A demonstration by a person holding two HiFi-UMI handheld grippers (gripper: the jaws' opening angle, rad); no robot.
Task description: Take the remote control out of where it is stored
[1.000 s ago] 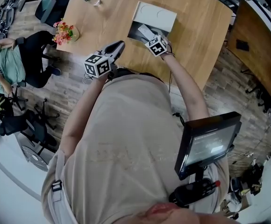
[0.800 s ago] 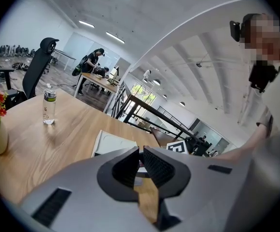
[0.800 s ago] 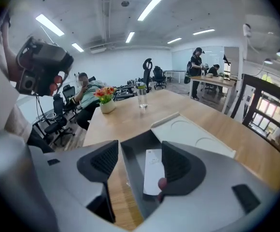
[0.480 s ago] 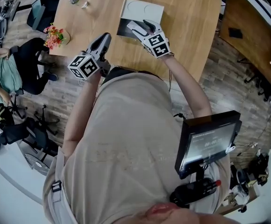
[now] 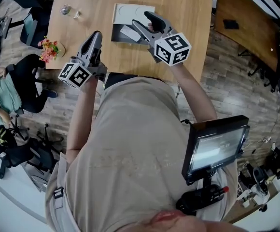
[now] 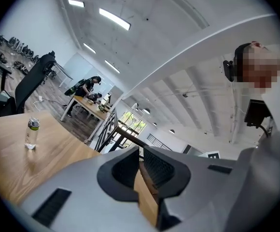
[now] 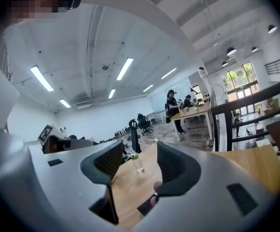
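Observation:
An open white box [image 5: 133,12] lies on the wooden table [image 5: 188,28]. In its dark tray rests a pale remote control [image 5: 129,33]. My right gripper [image 5: 144,21] hangs raised above the tray's right side, clear of the remote. Its jaws are closing, and in the right gripper view [image 7: 137,166] only tabletop and a far bottle show between them. My left gripper [image 5: 95,35] is shut and empty, hovering near the table's front edge, left of the box. The left gripper view [image 6: 141,153] points up toward the ceiling, with a thin strip of table between its pads.
A clear bottle [image 5: 65,9] stands at the table's far left, also seen as the bottle [image 6: 32,133]. A flower pot [image 5: 49,49] sits on the left corner. A seated person [image 5: 5,86] and office chairs are on the left. A monitor on a stand [image 5: 212,146] is at the lower right.
My right gripper has risen from the box's tray and come back toward me without the remote. My left gripper has drifted left. The head view has shifted, so the table sits further left.

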